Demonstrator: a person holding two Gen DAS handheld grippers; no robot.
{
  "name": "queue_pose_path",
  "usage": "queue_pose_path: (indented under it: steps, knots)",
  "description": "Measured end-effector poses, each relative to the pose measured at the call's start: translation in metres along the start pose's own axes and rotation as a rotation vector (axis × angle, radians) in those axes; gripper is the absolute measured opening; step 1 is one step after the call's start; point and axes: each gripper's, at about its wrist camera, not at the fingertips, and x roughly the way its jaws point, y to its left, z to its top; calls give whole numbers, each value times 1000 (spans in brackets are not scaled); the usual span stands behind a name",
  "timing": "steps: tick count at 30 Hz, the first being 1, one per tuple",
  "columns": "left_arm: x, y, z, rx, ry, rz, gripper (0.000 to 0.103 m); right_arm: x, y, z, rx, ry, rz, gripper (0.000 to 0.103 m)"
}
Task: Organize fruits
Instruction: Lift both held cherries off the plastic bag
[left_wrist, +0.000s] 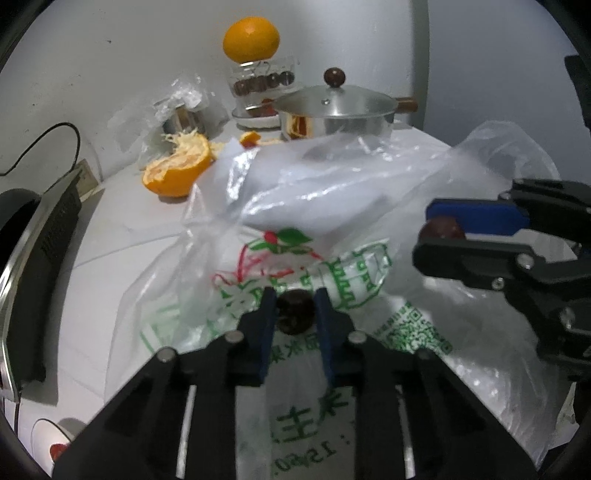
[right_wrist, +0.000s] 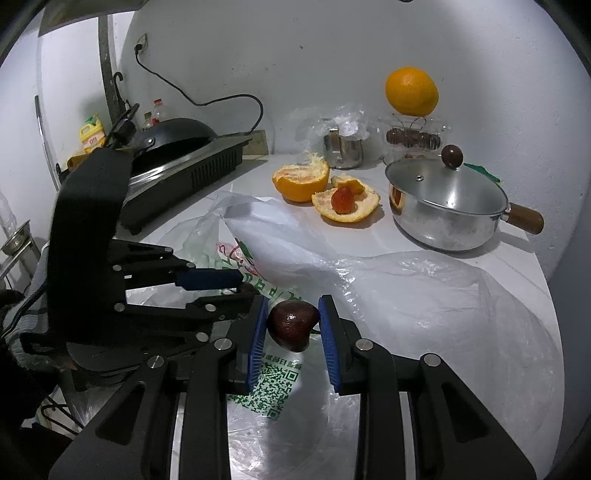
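Left gripper (left_wrist: 294, 318) and right gripper (right_wrist: 291, 325) are each clenching a dark fruit (left_wrist: 293, 314) (right_wrist: 293, 324) over the printed plastic bag (left_wrist: 332, 206) lying on the worktop (right_wrist: 406, 240); the lidded pot (right_wrist: 443, 206) is standing behind.

Glossy steel pot (right_wrist: 447, 210) (wooden knob), crinkled clear plastic bag (right_wrist: 424, 295)
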Motion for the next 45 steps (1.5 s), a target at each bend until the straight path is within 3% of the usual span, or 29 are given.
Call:
queue_pose_path:
  steps: [8, 13, 24, 29, 36, 37, 38, 40, 45]
  knots:
    - [-15, -2, -6, 0, -16, -18, 20, -9, 15, 3, -24, -6, -10, 30]
    - [-4, 2, -2, 6, -9, 12, 27, -13, 14, 0, -17, -1, -26, 30]
    - [24, 6, 6, 25, 55, 19, 31, -6, 3, -2, 7, 3, -21, 30]
    - [29, 9, 5, 10, 76, 2, 50, -4, 0, -3, 15, 4, -15, 30]
    - [30, 9, 5, 19, 64, 0, 49, -5, -3, -5, 27, 2, -15, 30]
    - [30, 9, 5, 20, 61, 0, 47, -5, -3, -6, 28, 2, -16, 30]
    - [30, 9, 5, 21, 59, -2, 36, -6, -4, -6, 29, 1, -16, 30]
    - [30, 10, 5, 18, 60, -4, 31, -6, -3, -5, 29, 2, -18, 30]
    - [24, 9, 3, 23, 52, 0, 30, -7, -3, -6, 29, 1, -21, 30]
